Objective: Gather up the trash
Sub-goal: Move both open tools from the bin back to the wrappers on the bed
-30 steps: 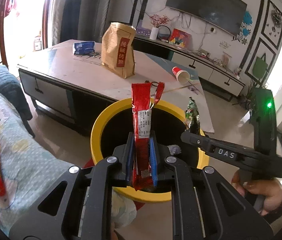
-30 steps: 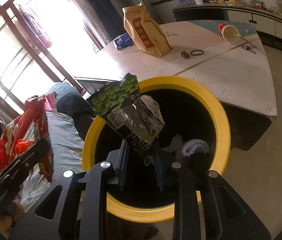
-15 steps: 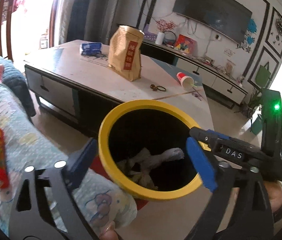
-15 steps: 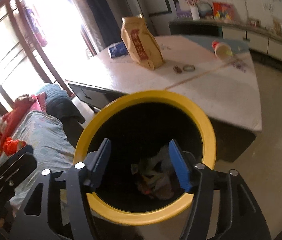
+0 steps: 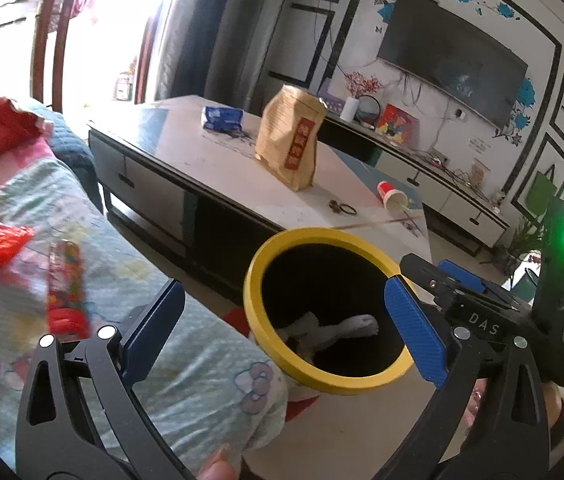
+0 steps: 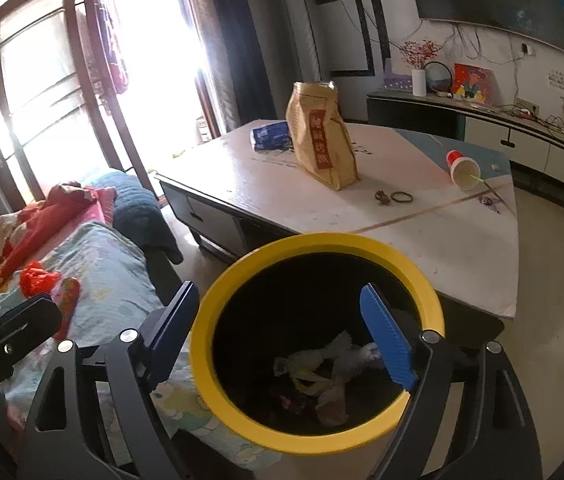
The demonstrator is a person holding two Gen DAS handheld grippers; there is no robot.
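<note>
A black bin with a yellow rim (image 5: 256,320) (image 6: 210,392) stands on the floor between the sofa and the coffee table, with crumpled wrappers and white paper (image 6: 321,372) inside. My left gripper (image 5: 282,328) is open and empty, above the bin's left edge and the sofa. My right gripper (image 6: 282,332) is open and empty, over the bin's mouth. Red snack wrappers (image 5: 64,284) (image 6: 66,300) lie on the sofa cover to the left. A tipped red paper cup (image 5: 391,198) (image 6: 461,166) and a blue packet (image 5: 222,118) (image 6: 270,136) lie on the table.
The white coffee table (image 5: 222,160) (image 6: 441,240) stands behind the bin, with a tall brown paper bag (image 5: 291,144) (image 6: 321,136) and a hair tie (image 6: 401,198). The sofa with a patterned cover (image 5: 122,280) is left. A TV cabinet (image 6: 521,136) lines the far wall.
Both grippers opened and dropped their wrappers, red from the left and green from the right, into the bin. Both have since pulled back, the left swinging toward the sofa.
</note>
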